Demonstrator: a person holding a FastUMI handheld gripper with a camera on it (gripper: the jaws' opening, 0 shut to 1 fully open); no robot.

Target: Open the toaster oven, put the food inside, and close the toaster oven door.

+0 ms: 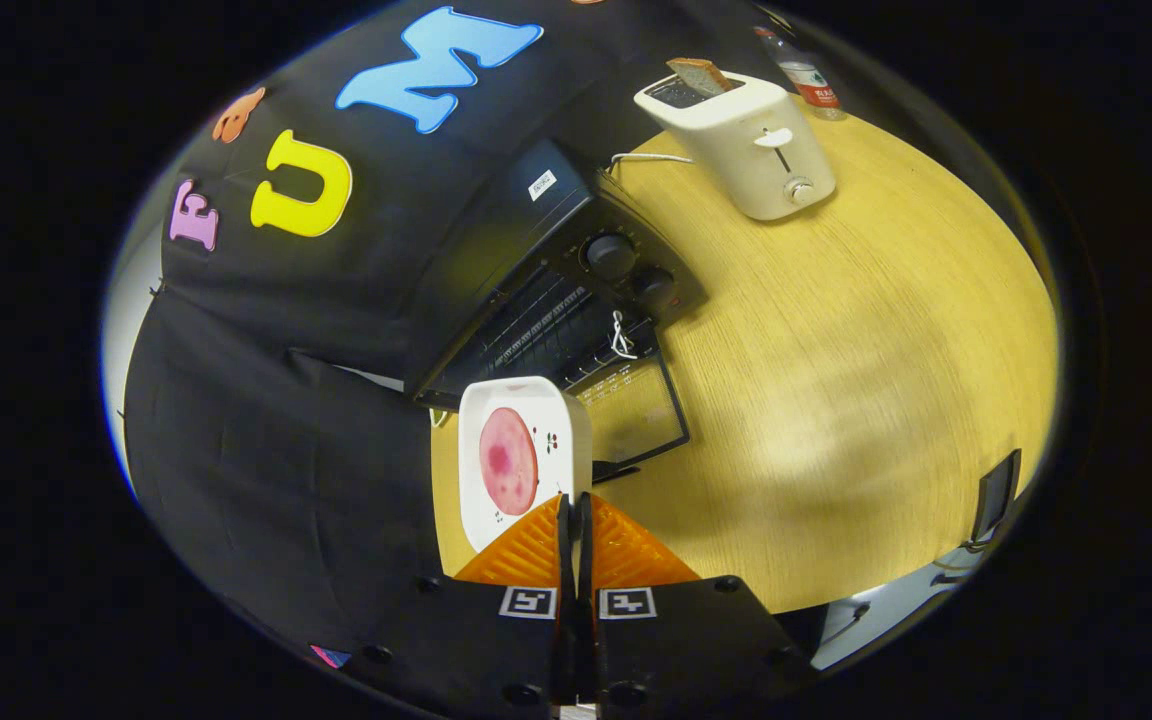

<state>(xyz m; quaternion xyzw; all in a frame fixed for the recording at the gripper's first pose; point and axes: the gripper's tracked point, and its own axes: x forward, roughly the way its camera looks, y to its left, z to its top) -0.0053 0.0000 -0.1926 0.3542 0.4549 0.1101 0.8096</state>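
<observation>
Toaster oven [576, 290] stood on the wooden worktop [836, 400] with its one door [636, 410] dropped open, directly beyond the white plate [524, 455]. The tool [574, 510] was clamped on the plate's rim, one pink food slice [508, 461] lying on it. One white toaster [746, 140] holding one bread slice [701, 75], and one bottle [804, 75], stood well apart behind.

Open black toaster oven [576, 300], plated pink food [508, 460]
</observation>
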